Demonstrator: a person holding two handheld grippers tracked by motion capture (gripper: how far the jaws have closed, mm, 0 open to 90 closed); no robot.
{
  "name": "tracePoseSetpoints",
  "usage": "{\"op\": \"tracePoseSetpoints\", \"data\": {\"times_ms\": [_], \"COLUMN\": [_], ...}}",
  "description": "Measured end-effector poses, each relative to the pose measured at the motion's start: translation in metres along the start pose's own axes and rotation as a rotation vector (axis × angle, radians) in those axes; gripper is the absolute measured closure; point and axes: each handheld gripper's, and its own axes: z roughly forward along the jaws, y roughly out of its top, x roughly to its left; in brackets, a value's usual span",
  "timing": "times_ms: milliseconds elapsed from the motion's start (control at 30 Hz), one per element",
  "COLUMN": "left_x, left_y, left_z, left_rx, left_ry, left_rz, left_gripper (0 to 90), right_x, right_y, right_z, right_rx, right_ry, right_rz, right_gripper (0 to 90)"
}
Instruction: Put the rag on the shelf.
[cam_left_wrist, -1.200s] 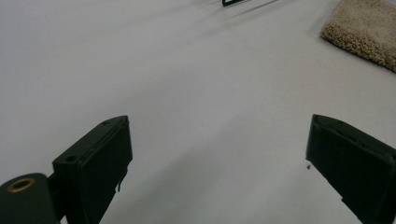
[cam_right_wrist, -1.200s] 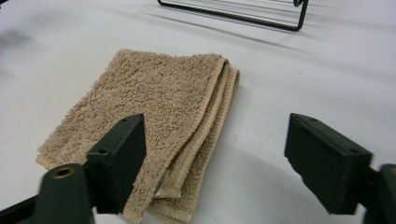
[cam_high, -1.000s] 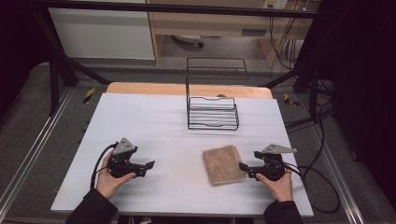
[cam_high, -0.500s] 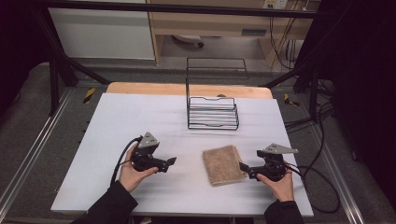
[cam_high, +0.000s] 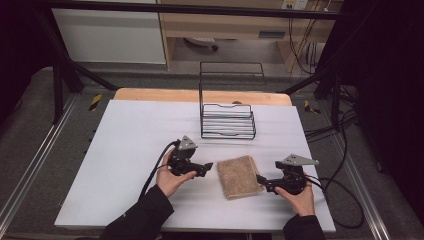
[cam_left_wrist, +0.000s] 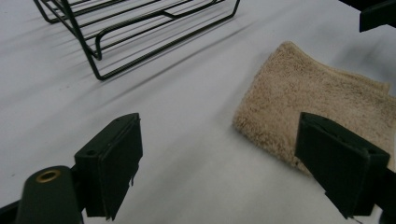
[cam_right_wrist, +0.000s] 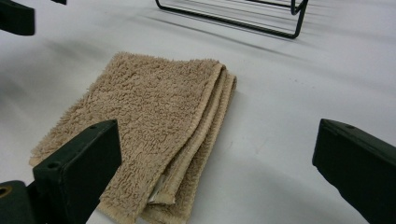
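Beige folded towel (cam_high: 239, 176) lies near the table's (cam_high: 125, 145) front edge between both wide-open grippers, the right gripper (cam_high: 261, 181) nearer, the left gripper's (cam_high: 209, 167) jaws having just narrowed slightly on nothing

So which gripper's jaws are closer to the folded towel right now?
The right gripper: its jaw tips sit right at the tan towel's edge. The left gripper is near the opposite edge, with a strip of bare table between.

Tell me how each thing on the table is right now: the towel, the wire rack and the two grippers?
towel: folded, flat on the table, not gripped.
wire rack: upright, empty.
left gripper: fingers apart, just been closing a little, nothing between them.
right gripper: fingers open, just been opening, beside the towel's edge.
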Motion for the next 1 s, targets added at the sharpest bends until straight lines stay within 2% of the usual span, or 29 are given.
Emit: {"op": "tracePoseSetpoints", "data": {"times_ms": [67,167,300,567,600,700,800,1000], "left_x": [-0.002,-0.005,-0.01,-0.019,-0.019,-0.02,-0.021,-0.023], "left_y": [0.002,0.005,0.007,0.006,0.005,0.003,0.002,0.001], "left_z": [0.007,0.018,0.03,0.053,0.055,0.06,0.064,0.067], "left_rx": [0.002,0.015,0.026,0.064,0.073,0.091,0.106,0.114], "left_ry": [-0.001,0.015,-0.003,-0.007,-0.006,-0.011,-0.01,-0.042], "left_rz": [-0.012,-0.008,-0.018,-0.033,-0.032,-0.048,-0.034,-0.071], "left_gripper": [15.9,19.6,26.1,40.4,44.8,48.9,54.0,65.0], "right_x": [0.0,0.0,0.0,0.0,0.0,0.0,0.0,-0.001], "right_y": [0.0,0.0,0.0,0.0,0.0,0.0,0.0,0.002], "right_z": [0.0,0.0,0.0,0.001,0.001,0.001,0.001,0.002], "right_rx": [0.001,0.0,0.001,0.004,0.004,0.004,0.002,0.006], "right_ry": [0.0,-0.001,0.0,0.003,0.003,0.002,0.003,0.002], "right_rz": [0.0,0.0,0.001,0.002,0.001,0.0,-0.001,-0.002], "right_gripper": [1.9,1.9,1.9,1.9,1.9,1.9,2.0,2.1]}}
